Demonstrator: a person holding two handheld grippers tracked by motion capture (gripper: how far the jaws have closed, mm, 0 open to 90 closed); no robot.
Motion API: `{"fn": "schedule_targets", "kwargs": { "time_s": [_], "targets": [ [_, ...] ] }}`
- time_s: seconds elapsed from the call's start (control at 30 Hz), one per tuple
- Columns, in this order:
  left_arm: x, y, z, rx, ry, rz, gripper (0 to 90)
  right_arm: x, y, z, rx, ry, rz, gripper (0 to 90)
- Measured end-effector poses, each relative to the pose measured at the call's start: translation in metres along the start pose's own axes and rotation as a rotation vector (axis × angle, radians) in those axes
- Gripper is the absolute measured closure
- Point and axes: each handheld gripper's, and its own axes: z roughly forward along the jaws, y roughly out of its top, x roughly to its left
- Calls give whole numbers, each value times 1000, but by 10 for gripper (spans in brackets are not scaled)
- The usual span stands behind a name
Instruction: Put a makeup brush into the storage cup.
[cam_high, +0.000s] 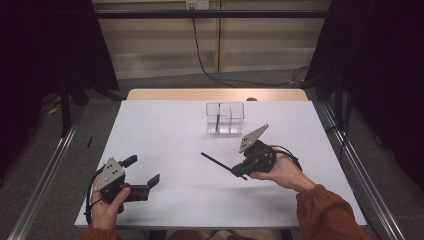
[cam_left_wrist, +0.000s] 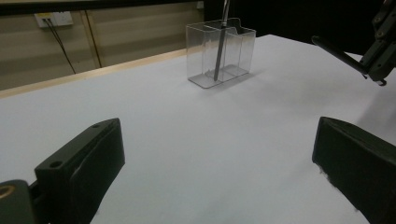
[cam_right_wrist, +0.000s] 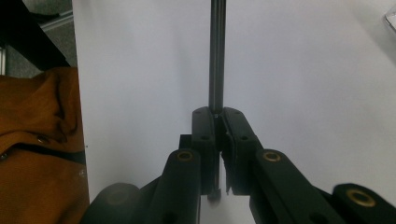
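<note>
The right gripper is held above the white table, right of its middle, and its jaws are clamped tight on a thin dark pen that sticks out from between them toward the left and slightly away from the person in the high view. In the right gripper view the right gripper shows its two black jaws pressed together on the pen, whose shaft runs straight up the picture over the white tabletop, while an orange sleeve fills the lower left corner. Beyond that gripper, toward the far edge of the table, stands a clear plastic organizer split into compartments, with a second pen leaning inside it; in the left gripper view this holder sits well ahead, the pen in it tilted in the left-hand compartment as that view shows it. The left gripper rests low near the front left corner of the table, its jaws spread wide apart with nothing between them but bare white surface.
</note>
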Motion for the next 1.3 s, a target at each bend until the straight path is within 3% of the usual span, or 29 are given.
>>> {"fn": "schedule_targets", "kwargs": {
  "time_s": [0.27,0.47,0.6,0.73,0.93,1.07,1.3],
  "targets": [
    [0,1,1,7,-6,-3,22,1,6,4,100,-19,-27,839],
    [1,3,2,11,-17,-7,22,-1,9,5,167,-7,-11,839],
    [2,4,2,34,-16,2,22,-2,11,6,212,-11,-5,839],
    [1,6,3,57,-30,8,22,-2,14,6,247,-11,-31,839],
    [-6,12,6,64,-62,31,22,1,16,8,267,-8,-66,839],
    [-8,15,7,67,-68,39,22,3,16,8,277,-7,-47,839],
    [-7,22,11,81,-96,53,23,2,16,8,281,8,-66,839]
  ]
}}
